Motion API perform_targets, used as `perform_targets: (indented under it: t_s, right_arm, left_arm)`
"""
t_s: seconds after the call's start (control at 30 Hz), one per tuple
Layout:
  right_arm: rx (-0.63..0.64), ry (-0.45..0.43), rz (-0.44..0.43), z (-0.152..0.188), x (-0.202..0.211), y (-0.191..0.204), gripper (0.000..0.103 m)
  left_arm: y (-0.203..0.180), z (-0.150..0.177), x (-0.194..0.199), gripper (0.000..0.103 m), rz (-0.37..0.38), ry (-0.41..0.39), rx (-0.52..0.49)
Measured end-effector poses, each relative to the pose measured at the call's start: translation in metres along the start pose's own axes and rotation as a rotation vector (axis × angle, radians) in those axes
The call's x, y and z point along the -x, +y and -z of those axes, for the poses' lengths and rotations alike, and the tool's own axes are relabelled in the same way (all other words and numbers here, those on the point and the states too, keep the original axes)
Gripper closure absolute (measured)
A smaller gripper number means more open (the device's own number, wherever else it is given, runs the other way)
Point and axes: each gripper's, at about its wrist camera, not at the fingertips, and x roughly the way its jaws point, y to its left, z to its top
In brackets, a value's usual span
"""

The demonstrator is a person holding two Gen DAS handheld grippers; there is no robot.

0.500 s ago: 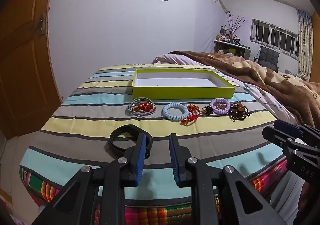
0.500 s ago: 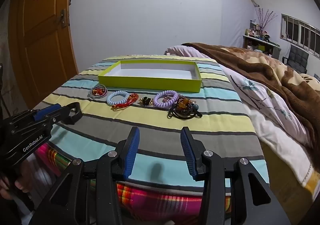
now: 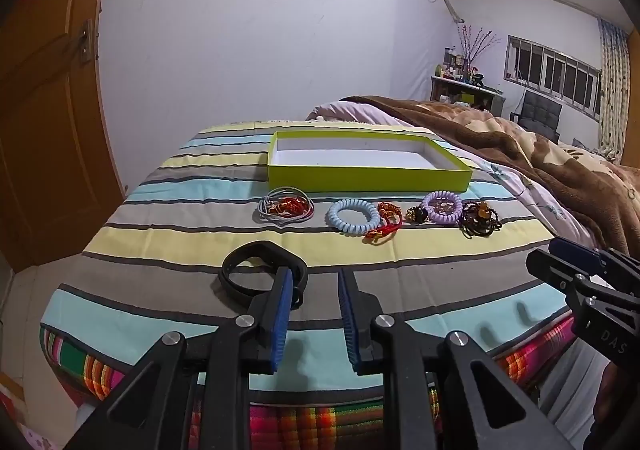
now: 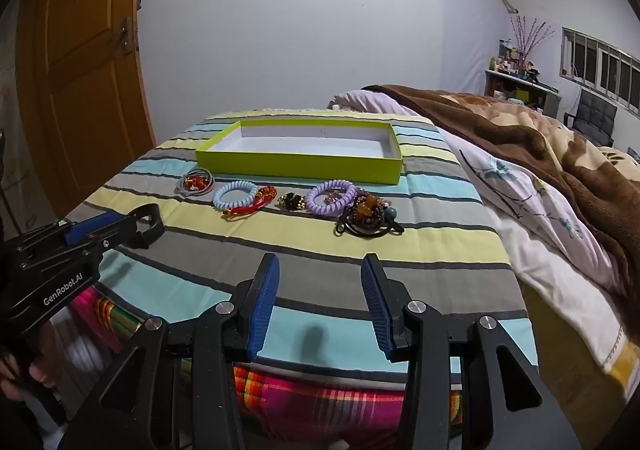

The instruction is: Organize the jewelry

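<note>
A lime-green open box (image 3: 368, 170) (image 4: 298, 162) lies on the striped bedspread. In front of it runs a row of jewelry: grey cords with a red charm (image 3: 285, 206) (image 4: 196, 182), a light-blue coil bracelet (image 3: 352, 215) (image 4: 235, 195), a red knotted cord (image 3: 386, 222), a black-gold bead piece (image 4: 291, 201), a purple coil bracelet (image 3: 442, 206) (image 4: 332, 196) and dark amber beads (image 3: 480, 219) (image 4: 366, 219). A black band (image 3: 260, 276) lies just ahead of my open, empty left gripper (image 3: 312, 282). My right gripper (image 4: 318, 270) is open and empty, short of the dark beads.
A brown blanket (image 4: 540, 138) and white floral quilt (image 4: 532, 206) cover the bed's right side. A wooden door (image 4: 84, 70) stands at the left. The bedspread's front edge (image 4: 320, 354) lies just under both grippers.
Nothing has visibly changed; both grippers hold about the same place and opening.
</note>
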Motion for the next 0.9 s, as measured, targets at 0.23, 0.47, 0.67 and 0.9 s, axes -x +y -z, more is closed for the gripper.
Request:
perform_targets:
  t_s: [0.23, 0.47, 0.67, 0.9]
  right_arm:
    - [0.003, -0.003, 0.002, 0.0000, -0.0003, -0.0019, 0.060]
    - [-0.002, -0.007, 0.006, -0.0010, 0.0029, -0.0033, 0.060]
    - [-0.001, -0.007, 0.007, -0.0014, 0.0032, -0.0033, 0.060]
    - [-0.002, -0.007, 0.007, -0.0016, 0.0034, -0.0036, 0.060]
  left_arm:
    - [-0.0011, 0.0001, -0.0001, 0.080, 0.004, -0.002, -0.003]
    - [-0.0006, -0.0009, 0.0018, 0.080, 0.013, -0.001, 0.000]
    - [-0.0008, -0.0010, 0.0035, 0.080, 0.015, -0.004, -0.001]
    - [-0.0004, -0.0007, 0.0033, 0.080, 0.017, 0.004, 0.006]
